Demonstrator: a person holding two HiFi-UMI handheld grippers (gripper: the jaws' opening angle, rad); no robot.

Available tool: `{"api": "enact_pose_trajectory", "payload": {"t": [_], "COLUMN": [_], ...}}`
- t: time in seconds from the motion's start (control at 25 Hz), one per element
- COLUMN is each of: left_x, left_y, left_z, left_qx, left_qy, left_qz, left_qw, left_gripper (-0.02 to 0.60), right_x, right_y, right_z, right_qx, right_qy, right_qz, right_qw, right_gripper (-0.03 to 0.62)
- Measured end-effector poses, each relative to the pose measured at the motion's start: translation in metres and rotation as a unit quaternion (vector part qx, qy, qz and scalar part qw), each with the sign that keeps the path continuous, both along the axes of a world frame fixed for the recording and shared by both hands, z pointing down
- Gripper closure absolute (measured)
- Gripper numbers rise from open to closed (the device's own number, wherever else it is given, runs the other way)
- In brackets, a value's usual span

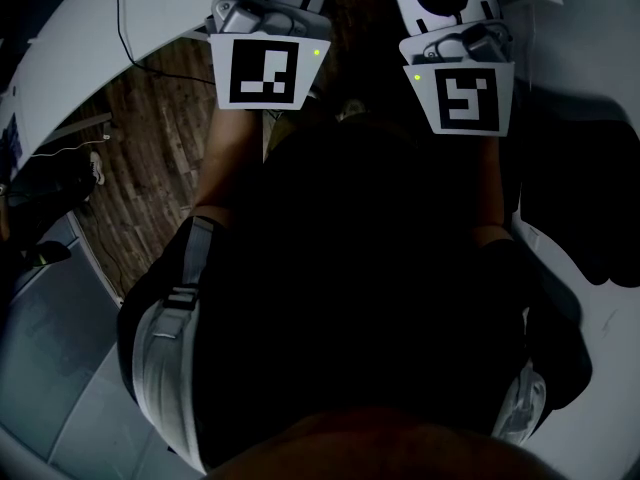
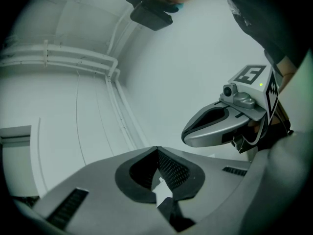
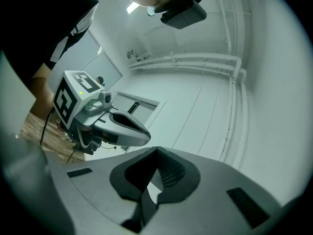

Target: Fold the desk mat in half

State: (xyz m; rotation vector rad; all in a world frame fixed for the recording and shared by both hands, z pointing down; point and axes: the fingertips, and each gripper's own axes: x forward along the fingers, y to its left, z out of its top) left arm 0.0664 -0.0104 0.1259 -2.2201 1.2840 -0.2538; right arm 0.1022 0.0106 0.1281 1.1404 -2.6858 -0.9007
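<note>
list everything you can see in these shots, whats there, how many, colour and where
wood floor: one patch, brown, head view left
white surface: one, white, head view upper left
cable: one, thin and black, across that surface
dark shape: one, black, head view right; cannot tell what it is
pipes: several, white, overhead in both gripper views
desk mat: none identifiable
person's torso: one, dark clothing, fills the middle of the head view
head camera: one, dark, top of both gripper views
marker cubes: two, black and white, one per tool
left tool: one, grey, shut, empty
right tool: one, grey, shut, empty
</note>
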Motion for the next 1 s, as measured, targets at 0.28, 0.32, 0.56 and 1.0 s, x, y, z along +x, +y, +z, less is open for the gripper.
{"api": "enact_pose_trajectory", "payload": {"t": [0.28, 0.32, 0.56, 1.0], "left_x": [0.0032, 0.0031, 0.0051, 0.0072], "left_y": [-0.0033, -0.0029, -0.0029, -0.001], "left_z": [0.0018, 0.0018, -0.0002, -0.004], "left_qx": [0.0, 0.001, 0.001, 0.007], "left_qy": [-0.005, -0.005, -0.001, -0.005], "left_qz": [0.007, 0.007, 0.008, 0.012], "left_qw": [1.0, 1.0, 1.0, 0.9999], "left_gripper": [0.569, 0.569, 0.569, 0.569], "right_x": [-0.0003, -0.0002, 0.001, -0.0003], "right_y": [-0.0022, -0.002, -0.0017, -0.001], "right_z": [0.0049, 0.0045, 0.0025, 0.0026], "right_qx": [-0.006, -0.004, 0.001, 0.001], "right_qy": [0.006, 0.005, 0.003, 0.002], "right_qz": [-0.001, -0.001, -0.003, -0.007], "right_qw": [1.0, 1.0, 1.0, 1.0], "right_gripper": [0.565, 0.566, 0.565, 0.566]}}
